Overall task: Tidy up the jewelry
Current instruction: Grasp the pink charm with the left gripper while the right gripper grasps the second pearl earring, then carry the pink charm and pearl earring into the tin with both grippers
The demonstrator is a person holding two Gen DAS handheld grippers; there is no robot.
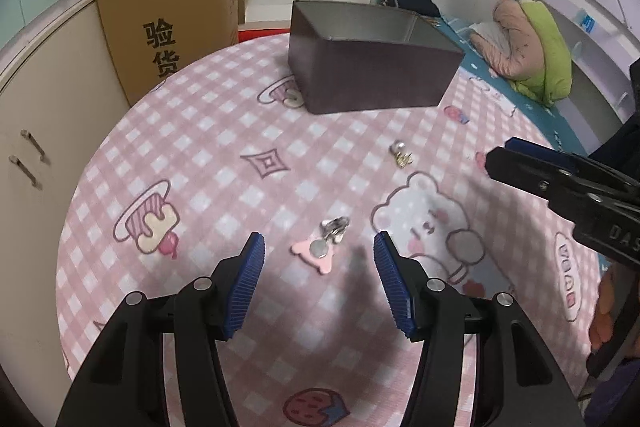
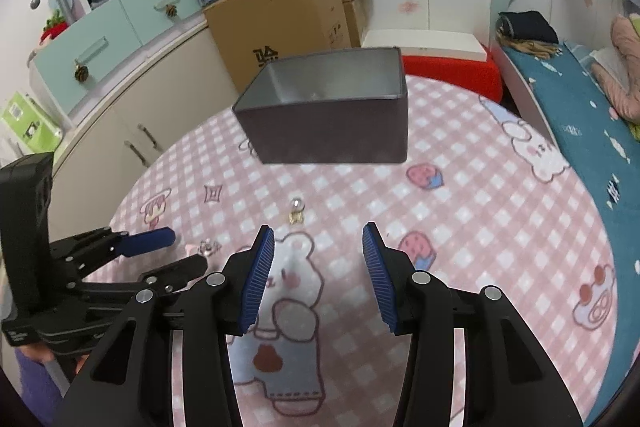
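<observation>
Both tools, left (image 1: 319,259) and right (image 2: 318,247), spread and empty; dark box (image 2: 332,135) interior looks bare.

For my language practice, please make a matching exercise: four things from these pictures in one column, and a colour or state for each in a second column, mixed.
Things:
1. box
2. bear-shaped charm
3. left gripper
4. pearl earring

Descriptions:
A. pink, flat on the cloth
B. open, nothing between the pads
C. dark, open at the top
D. small, silver and gold, nearer the box

Pairs: 1-C, 2-A, 3-B, 4-D
</observation>
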